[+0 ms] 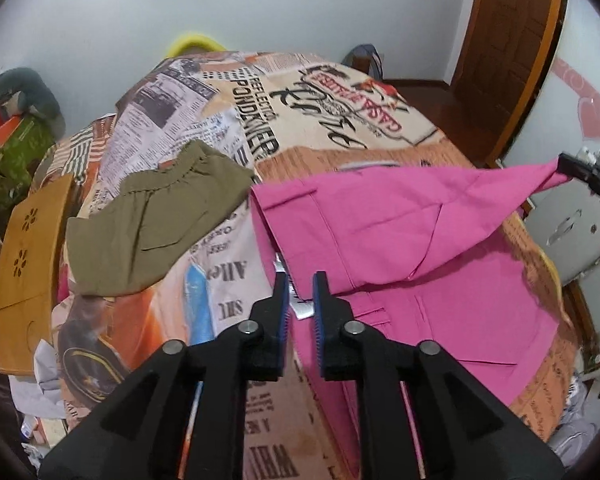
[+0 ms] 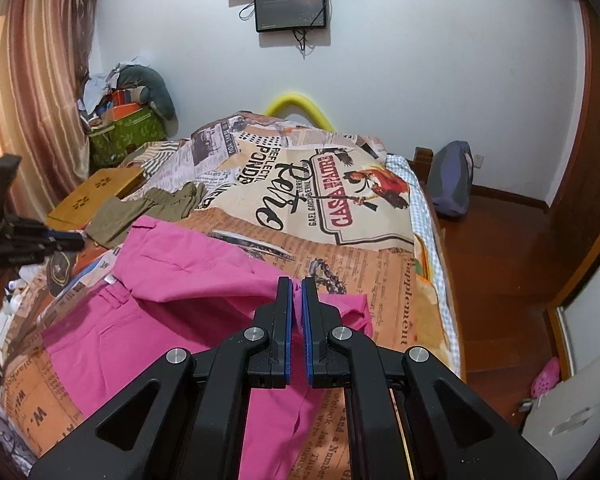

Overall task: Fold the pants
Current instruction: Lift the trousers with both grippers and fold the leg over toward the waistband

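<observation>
Pants (image 1: 400,232), pink, lie on the bed cover (image 1: 332,120), part folded, top layer doubled over and one corner pulled up taut toward the right gripper (image 1: 568,168) at the far right edge. Left gripper (image 1: 301,280) hovers just off the pants' near-left edge, jaws parted a little, nothing between them. Olive shorts (image 1: 148,220) rest left of the pants, apart from them; wooden tray (image 1: 28,264) beyond those.

From the right wrist: right gripper (image 2: 297,284) pinched nearly shut on a fold of pink cloth, so a firm hold on the pants. Left gripper (image 2: 66,240) waits off the pants' left side, above the cover.

Best handling, by judgement: keep the right hold tight and cloth taut, take the loose left edge with only the top layer, carry both sides together, lay edge on edge, avoid dragging the olive shorts.
</observation>
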The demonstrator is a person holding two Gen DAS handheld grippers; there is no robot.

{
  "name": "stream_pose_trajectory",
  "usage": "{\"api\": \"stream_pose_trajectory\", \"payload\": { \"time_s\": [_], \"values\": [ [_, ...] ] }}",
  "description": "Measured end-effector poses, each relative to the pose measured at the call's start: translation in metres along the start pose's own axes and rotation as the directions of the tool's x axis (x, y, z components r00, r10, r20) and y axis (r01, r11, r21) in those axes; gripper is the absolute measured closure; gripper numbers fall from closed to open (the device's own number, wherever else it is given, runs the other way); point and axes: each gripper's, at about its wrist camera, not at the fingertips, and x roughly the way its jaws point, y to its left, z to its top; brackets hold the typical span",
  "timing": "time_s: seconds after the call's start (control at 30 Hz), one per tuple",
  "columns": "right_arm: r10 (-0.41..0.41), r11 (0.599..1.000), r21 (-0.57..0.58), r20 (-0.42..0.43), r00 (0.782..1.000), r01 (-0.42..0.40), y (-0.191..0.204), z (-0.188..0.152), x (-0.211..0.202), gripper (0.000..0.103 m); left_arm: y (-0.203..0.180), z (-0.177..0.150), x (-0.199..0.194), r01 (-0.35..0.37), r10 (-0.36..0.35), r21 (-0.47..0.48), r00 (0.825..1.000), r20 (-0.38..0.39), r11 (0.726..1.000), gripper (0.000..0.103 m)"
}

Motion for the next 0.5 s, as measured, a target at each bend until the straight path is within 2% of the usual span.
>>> {"api": "stream_pose_trajectory", "payload": {
  "time_s": [0.03,0.07,0.1,0.13,0.2,0.37,0.5],
  "values": [
    [0.002,1.000,0.003,-0.002,1.000,-0.002,0.000,-0.002,-0.001,0.099,-0.004,-0.001,0.005,-0.003,0.003,0.012,1.000,-0.007,1.000,0.072],
    [0.003,1.000,0.006,-0.003,1.000,-0.003,0.000,-0.005,-0.001,0.099,-0.008,-0.003,0.012,-0.003,0.003,0.027,1.000,-0.017,1.000,0.052],
    [0.006,1.000,0.009,-0.005,1.000,-0.006,-0.002,-0.005,0.001,0.099,-0.011,-0.005,0.017,-0.003,0.004,0.036,1.000,-0.019,0.999,0.038],
    [0.008,1.000,0.012,-0.006,1.000,-0.008,-0.003,-0.007,0.000,0.099,-0.012,-0.006,0.020,-0.003,0.004,0.042,1.000,-0.016,0.999,0.034],
    [0.013,1.000,0.021,-0.009,1.000,-0.013,-0.007,-0.006,0.002,0.099,-0.018,-0.008,0.030,-0.014,0.015,0.064,1.000,-0.025,0.998,0.030],
    [0.024,0.999,0.035,-0.014,1.000,-0.023,-0.012,-0.008,0.005,0.099,-0.030,-0.011,0.061,-0.048,0.059,0.129,0.994,-0.088,0.990,0.029],
    [0.037,0.998,0.041,-0.016,0.999,-0.036,-0.012,-0.009,0.006,0.099,-0.031,-0.005,0.073,-0.088,0.099,0.137,0.992,-0.081,0.987,0.029]
  ]
}}
